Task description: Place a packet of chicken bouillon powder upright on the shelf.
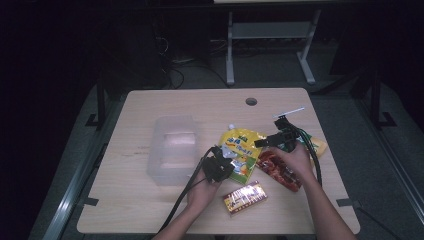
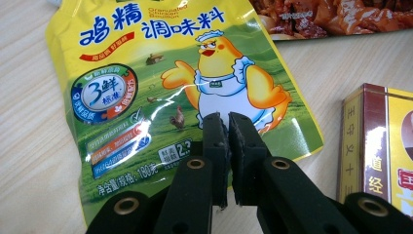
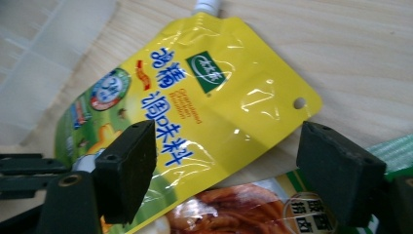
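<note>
— Where does the yellow seasoning pouch (image 1: pixel 241 152) lie?

— Flat on the counter (image 1: pixel 150 205), about midway across and nearer the right edge than the left, its white spout (image 3: pixel 204 6) pointing toward the far edge. The clear plastic box (image 1: pixel 172 148) stands just to its left, the red snack packet (image 1: pixel 280 170) overlaps its right side, and the gold-and-red carton (image 1: pixel 244 197) lies nearer the front edge.

— And the left gripper (image 2: pixel 228 127)?

— Its fingers (image 2: pixel 214 141) are clenched, the two pads almost meeting with a thin slit between them. In the left gripper view they sit over the pouch's lower edge, under the cartoon chicken. Whether the film is pinched between them, I cannot tell.

— The right gripper (image 3: pixel 241 161)?

— Its fingers (image 3: pixel 127 165) are released and stand wide. In the right gripper view the pouch's upper right corner, the one with the small punched hole, lies in the gap between them, touching neither pad. The snack packet's top edge shows just below.
</note>
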